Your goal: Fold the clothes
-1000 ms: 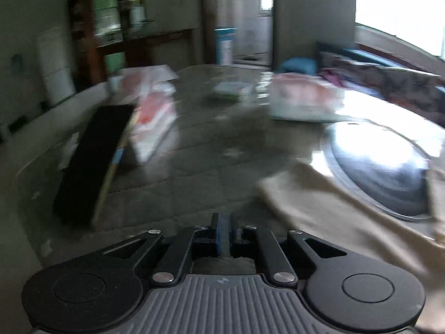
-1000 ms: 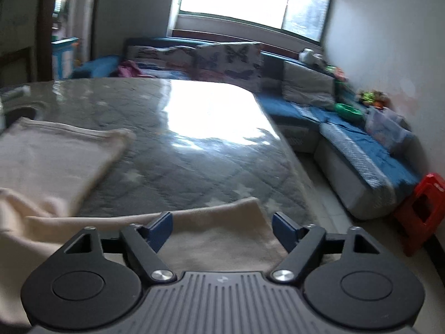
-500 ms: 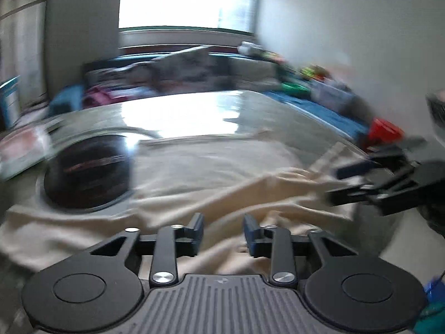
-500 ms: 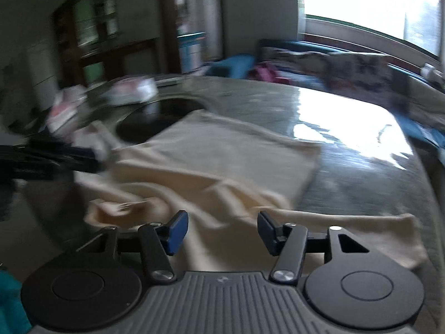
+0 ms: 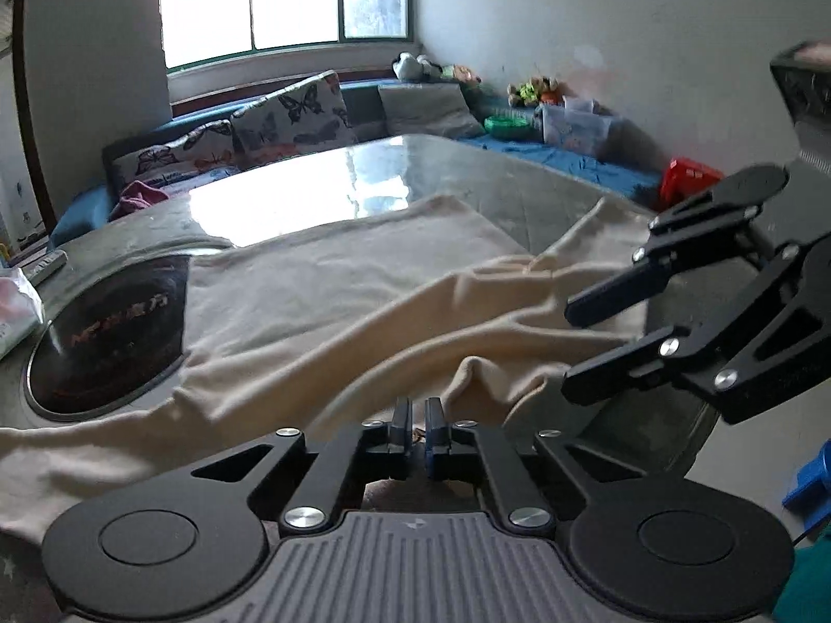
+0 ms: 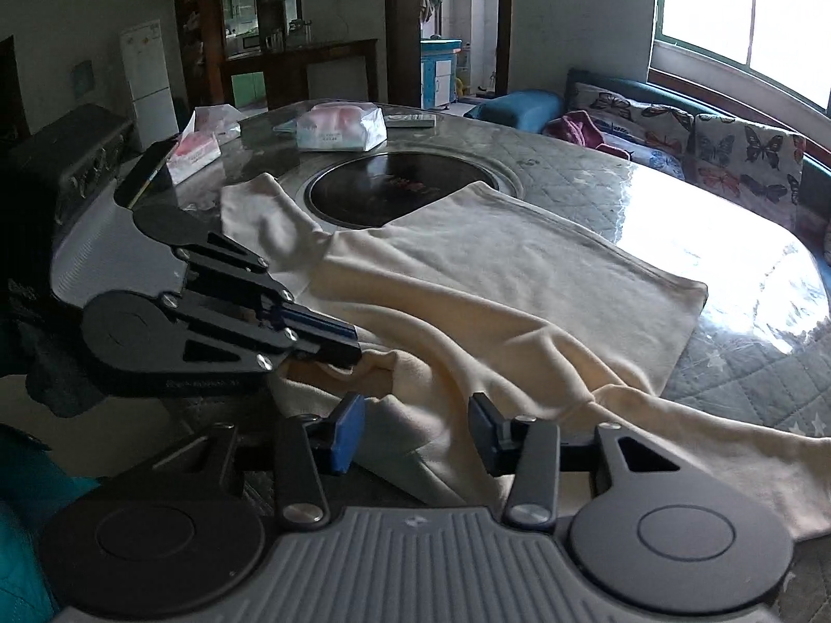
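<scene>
A cream long-sleeved shirt [image 5: 332, 306] lies spread and rumpled on the table, its hem toward the far side; it also shows in the right wrist view [image 6: 493, 270]. My left gripper [image 5: 417, 428] is shut on a fold of the shirt at the near edge; in the right wrist view [image 6: 343, 345] it pinches that same fold. My right gripper [image 6: 415, 428] is open, its blue pads on either side of the cloth just right of the left gripper. It appears open at the right in the left wrist view [image 5: 581, 348].
A round dark hotplate [image 6: 405, 189] is set in the quilt-covered table [image 6: 727, 363], partly under the shirt. Tissue packs [image 6: 340, 127] and a remote lie at the far left end. A sofa with butterfly cushions [image 6: 727, 140] runs along the window. A red stool [image 5: 685, 176] stands beyond the table.
Both grippers swung round to face the shirt's near edge. The left gripper closed on a fold of cloth. The right gripper came in beside it, still open.
</scene>
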### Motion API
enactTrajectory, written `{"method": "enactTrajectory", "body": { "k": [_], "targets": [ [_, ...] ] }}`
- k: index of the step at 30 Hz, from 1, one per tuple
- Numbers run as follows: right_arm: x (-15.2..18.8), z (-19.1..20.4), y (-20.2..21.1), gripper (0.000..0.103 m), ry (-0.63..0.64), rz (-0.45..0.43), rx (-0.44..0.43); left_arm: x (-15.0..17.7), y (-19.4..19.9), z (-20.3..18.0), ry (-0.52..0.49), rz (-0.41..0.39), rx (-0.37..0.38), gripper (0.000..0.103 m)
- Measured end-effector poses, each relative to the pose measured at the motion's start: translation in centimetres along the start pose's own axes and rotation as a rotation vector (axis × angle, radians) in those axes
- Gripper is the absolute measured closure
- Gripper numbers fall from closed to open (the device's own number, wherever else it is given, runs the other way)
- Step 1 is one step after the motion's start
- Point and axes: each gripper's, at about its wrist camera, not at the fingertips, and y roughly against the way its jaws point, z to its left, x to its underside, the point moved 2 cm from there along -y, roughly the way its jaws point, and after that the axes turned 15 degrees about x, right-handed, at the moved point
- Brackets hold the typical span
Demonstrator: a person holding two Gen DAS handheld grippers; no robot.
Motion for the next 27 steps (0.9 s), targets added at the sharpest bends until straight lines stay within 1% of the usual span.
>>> {"method": "enactTrajectory", "body": {
  "k": [2, 5, 7, 9, 12, 14, 15, 16, 17, 19, 21, 22, 24, 27],
  "targets": [
    [-0.1, -0.1, 0.1, 0.059, -0.003, -0.003, 0.002, -0.4, 0.4, -0.2, -0.016, -0.021, 0.014, 0.098],
    [-0.3, -0.2, 0.0, 0.059, -0.006, -0.004, 0.008, -0.9, 0.0, -0.4, -0.035, -0.013, 0.02, 0.094],
    [-0.3, -0.3, -0.1, 0.059, -0.009, -0.003, 0.011, -0.9, -0.5, -0.5, -0.044, 0.0, 0.02, 0.077],
    [-0.2, -0.4, -0.2, 0.058, -0.012, 0.0, 0.016, -0.8, -1.3, -0.5, -0.055, 0.017, 0.024, 0.075],
    [-0.1, -0.6, -0.3, 0.058, -0.016, 0.005, 0.023, -0.5, -2.1, -0.5, -0.061, 0.038, 0.04, 0.076],
    [-0.1, -0.8, -0.2, 0.058, -0.018, 0.004, 0.025, -0.3, -2.5, -0.3, -0.066, 0.042, 0.043, 0.089],
    [-0.1, -0.8, -0.2, 0.058, -0.018, 0.001, 0.025, -0.2, -2.4, -0.3, -0.064, 0.041, 0.044, 0.098],
    [-0.2, -0.8, -0.1, 0.058, -0.018, -0.003, 0.025, -0.2, -2.4, -0.3, -0.062, 0.04, 0.045, 0.1],
    [-0.3, -0.8, 0.0, 0.058, -0.019, -0.005, 0.025, -0.1, -2.3, -0.2, -0.059, 0.039, 0.046, 0.1],
    [-0.4, -0.9, 0.3, 0.058, -0.02, -0.011, 0.022, -0.3, -1.0, -0.6, -0.057, 0.01, 0.055, 0.101],
    [-0.5, -0.9, 0.7, 0.058, -0.016, -0.019, 0.024, -0.4, 0.9, -1.3, -0.073, -0.024, 0.091, 0.101],
    [-0.6, -1.0, 0.9, 0.058, -0.017, -0.023, 0.023, -0.2, 1.5, -1.6, -0.092, -0.025, 0.097, 0.101],
    [-0.8, -1.1, 1.0, 0.058, -0.021, -0.031, 0.021, 0.4, 2.3, -2.1, -0.125, -0.011, 0.106, 0.101],
    [-0.7, -0.7, 0.1, 0.058, -0.03, -0.016, 0.006, 1.6, 1.4, -2.0, -0.137, 0.047, 0.108, 0.101]
  ]
}}
